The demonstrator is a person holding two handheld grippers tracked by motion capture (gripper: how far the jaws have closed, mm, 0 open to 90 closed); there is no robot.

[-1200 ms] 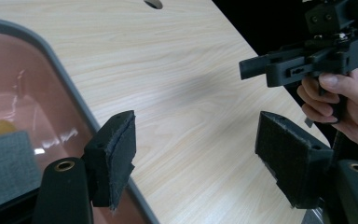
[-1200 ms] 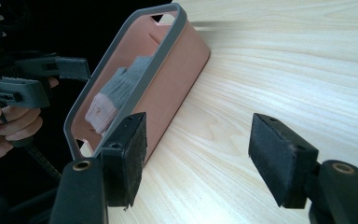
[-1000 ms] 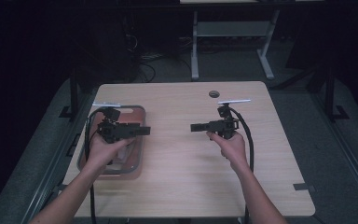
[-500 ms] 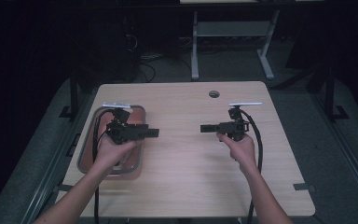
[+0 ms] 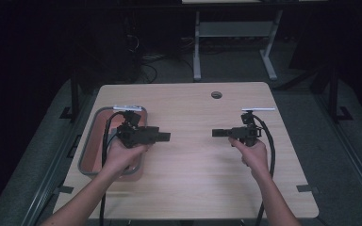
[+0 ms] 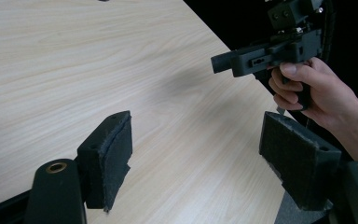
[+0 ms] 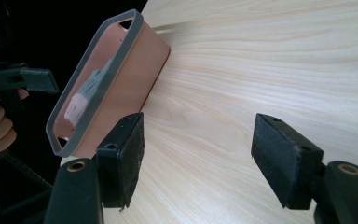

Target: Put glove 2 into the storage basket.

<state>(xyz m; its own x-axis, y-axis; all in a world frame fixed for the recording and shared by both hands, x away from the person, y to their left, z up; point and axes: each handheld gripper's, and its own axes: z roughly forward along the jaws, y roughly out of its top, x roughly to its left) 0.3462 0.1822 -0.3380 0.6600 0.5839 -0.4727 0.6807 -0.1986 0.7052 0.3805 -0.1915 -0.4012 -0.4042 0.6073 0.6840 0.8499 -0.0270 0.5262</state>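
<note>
Pale wooden table (image 5: pixel 193 188) under you, your left gripper (image 5: pixel 162 137) over the copper-coloured tray (image 5: pixel 88 146) at its left side — jaws just widening, nothing between them, your right gripper (image 5: pixel 218 133) likewise unclenched, empty, well apart.

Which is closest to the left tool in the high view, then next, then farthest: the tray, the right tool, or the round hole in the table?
From the left tool:
1. Tray, right under that hand, at the table's left.
2. Right tool, across the middle, facing it.
3. Round hole, near the far edge.
</note>
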